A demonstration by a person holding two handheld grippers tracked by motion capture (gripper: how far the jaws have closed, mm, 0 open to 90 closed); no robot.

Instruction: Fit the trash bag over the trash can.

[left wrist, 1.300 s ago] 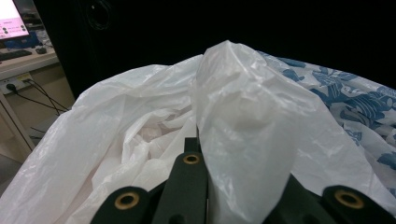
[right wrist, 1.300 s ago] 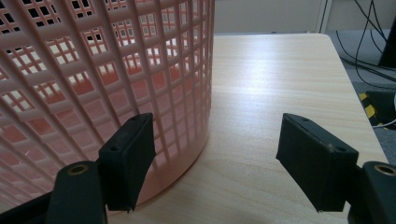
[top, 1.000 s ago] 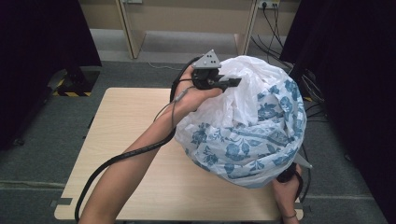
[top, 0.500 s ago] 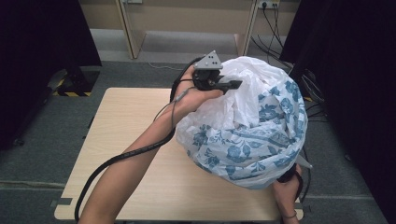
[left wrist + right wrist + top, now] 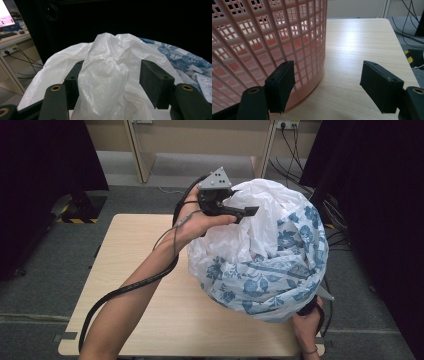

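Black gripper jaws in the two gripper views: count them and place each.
4. In the left gripper view, one black pad left and one right of the bunched white plastic bag. In the right gripper view, one against the pink lattice plastic basket, one over the light wooden table.

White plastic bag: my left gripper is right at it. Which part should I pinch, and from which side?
Take the raised, crumpled peak of the white plastic bag, which stands between the left gripper pads. The jaws have just been opening and no longer press it. Come level from the side where that hand is now; the bunched fold is narrow enough to pinch, while the stretched film around it probably is not.
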